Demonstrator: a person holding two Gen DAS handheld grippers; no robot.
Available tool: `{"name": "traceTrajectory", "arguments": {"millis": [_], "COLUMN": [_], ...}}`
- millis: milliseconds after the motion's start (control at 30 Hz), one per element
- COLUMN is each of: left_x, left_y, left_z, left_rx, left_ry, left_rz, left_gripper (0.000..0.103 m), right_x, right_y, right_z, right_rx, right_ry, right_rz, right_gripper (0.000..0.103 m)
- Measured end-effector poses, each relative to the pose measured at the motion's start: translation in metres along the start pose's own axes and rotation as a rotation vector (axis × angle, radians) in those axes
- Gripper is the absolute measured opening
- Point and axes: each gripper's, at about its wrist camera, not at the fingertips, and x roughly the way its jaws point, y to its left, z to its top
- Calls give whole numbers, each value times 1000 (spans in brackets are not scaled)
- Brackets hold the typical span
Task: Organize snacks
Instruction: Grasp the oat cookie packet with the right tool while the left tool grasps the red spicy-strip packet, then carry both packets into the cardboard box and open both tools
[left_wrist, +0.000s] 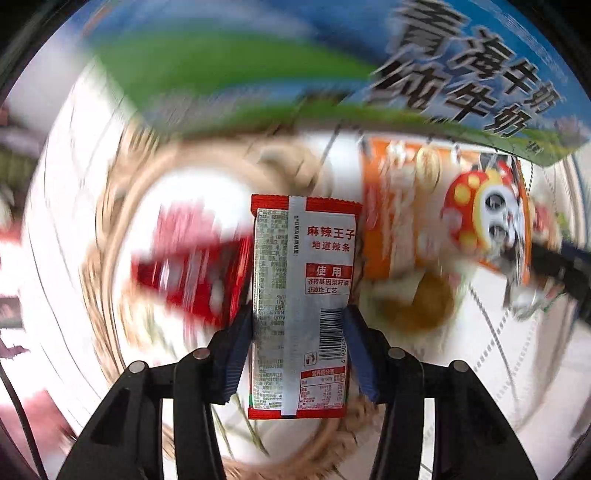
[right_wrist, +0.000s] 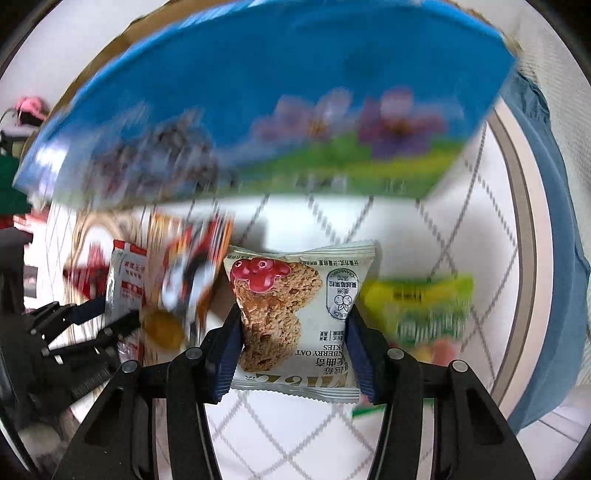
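My left gripper (left_wrist: 298, 325) is shut on a red and silver spicy strip packet (left_wrist: 301, 280), held upright above a round woven basket (left_wrist: 110, 206). A second red packet (left_wrist: 192, 269) lies blurred in the basket. My right gripper (right_wrist: 293, 325) is shut on a cranberry oat cookie packet (right_wrist: 295, 306), held over the white patterned tablecloth (right_wrist: 295, 435). The left gripper (right_wrist: 110, 314) and its packet (right_wrist: 123, 280) also show at the left of the right wrist view. An orange snack bag (left_wrist: 443, 214) lies right of the basket.
A large blue and green milk carton box (left_wrist: 258, 66) fills the far side in both views (right_wrist: 277, 110). A green and yellow snack bag (right_wrist: 424, 306) lies on the cloth to the right. A small brown round snack (left_wrist: 421, 302) sits by the orange bag. A blue cloth (right_wrist: 546, 240) hangs at right.
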Motion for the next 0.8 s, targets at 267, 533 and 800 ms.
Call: {"name": "traceTrajectory", "arguments": {"millis": [267, 533, 800], "left_x": [7, 25, 19], "left_y": [24, 23, -4], "left_z": [-69, -63, -29], "left_rx": [-213, -256, -176], "left_ry": [130, 135, 48], "left_rz": [-171, -161, -33], "left_gripper": [47, 57, 53], "right_x": [4, 16, 40], "right_y": [10, 5, 27], "right_z": [-65, -72, -67], "right_rx": [-82, -35, -43], "right_ry": [112, 111, 71], "right_rz": [5, 17, -30], "right_gripper": [55, 61, 63]}}
